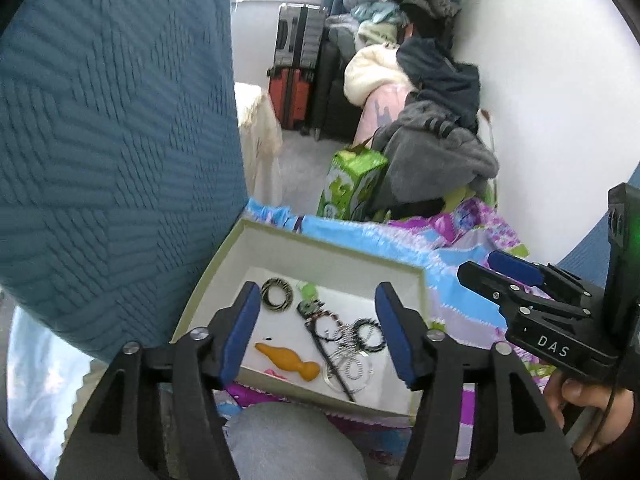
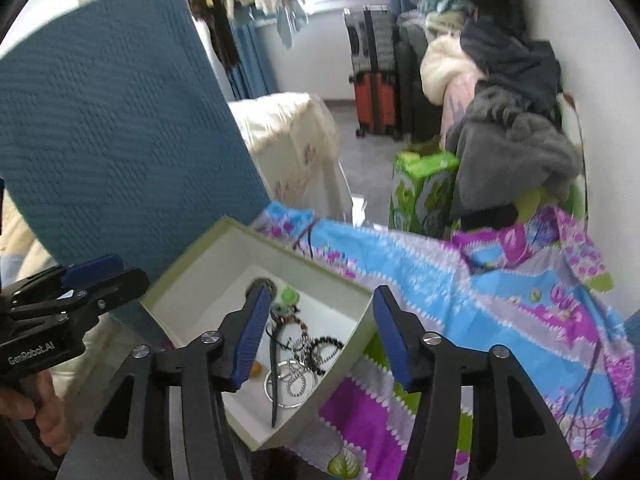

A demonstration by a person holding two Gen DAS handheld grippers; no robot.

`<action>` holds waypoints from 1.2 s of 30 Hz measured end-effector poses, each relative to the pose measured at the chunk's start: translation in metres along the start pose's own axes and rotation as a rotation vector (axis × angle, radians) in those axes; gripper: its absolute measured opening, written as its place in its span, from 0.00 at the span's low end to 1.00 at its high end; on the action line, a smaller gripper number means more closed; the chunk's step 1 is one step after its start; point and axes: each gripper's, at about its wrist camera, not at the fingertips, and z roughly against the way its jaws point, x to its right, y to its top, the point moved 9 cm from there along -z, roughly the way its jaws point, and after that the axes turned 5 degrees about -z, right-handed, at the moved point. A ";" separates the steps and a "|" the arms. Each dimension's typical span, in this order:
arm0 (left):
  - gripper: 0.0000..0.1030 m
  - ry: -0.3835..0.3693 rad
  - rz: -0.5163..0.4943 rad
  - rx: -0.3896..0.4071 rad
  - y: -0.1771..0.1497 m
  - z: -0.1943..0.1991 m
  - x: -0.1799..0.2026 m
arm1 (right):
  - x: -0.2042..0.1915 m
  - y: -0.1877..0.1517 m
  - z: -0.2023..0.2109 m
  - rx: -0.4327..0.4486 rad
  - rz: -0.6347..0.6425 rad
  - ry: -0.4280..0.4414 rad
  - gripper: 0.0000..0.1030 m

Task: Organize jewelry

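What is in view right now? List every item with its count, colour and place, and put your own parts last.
box: one, pale green, white inside, on the quilt
ring bangle: one, black-and-cream, far end of box
orange piece: one, box floor near the left gripper
black stick: one, across the tangle
beaded bracelets: several, dark and silver, tangled
quilt: one, blue, purple, green
teal cushion: one, left of box
suitcases: red and grey, far floor
left gripper: open, over box
right gripper: open, at the box's right wall

I am in a home bedroom: a bright floral bedsheet [image 2: 460,280] lies under me, heaped clothes [image 1: 436,152] line the white wall, and upright hard-shell suitcases [image 2: 376,80] stand below a window.
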 end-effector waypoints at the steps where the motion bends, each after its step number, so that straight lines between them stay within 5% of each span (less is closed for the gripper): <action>1: 0.63 -0.007 -0.002 0.011 0.004 0.007 0.003 | 0.000 0.005 0.008 0.016 0.004 -0.003 0.62; 4: 0.78 0.015 -0.023 0.059 0.019 0.035 0.009 | -0.002 0.020 0.039 0.080 0.016 -0.003 0.66; 7: 0.81 0.029 -0.033 0.096 0.033 0.059 0.015 | -0.002 0.033 0.070 0.133 0.017 0.003 0.73; 9: 0.84 0.049 -0.039 0.118 0.040 0.075 0.017 | -0.004 0.041 0.092 0.176 0.024 0.005 0.92; 11: 0.91 0.067 -0.040 0.138 0.044 0.088 0.019 | -0.003 0.046 0.107 0.211 0.035 -0.009 1.00; 12: 1.00 0.071 -0.037 0.147 0.045 0.092 0.020 | -0.002 0.049 0.116 0.232 0.045 -0.027 1.00; 25: 1.00 0.075 -0.031 0.190 0.030 0.127 0.031 | -0.006 0.030 0.171 0.277 0.034 -0.023 1.00; 36: 1.00 0.117 -0.071 0.148 -0.003 0.121 0.035 | -0.019 -0.013 0.170 0.238 0.013 -0.008 1.00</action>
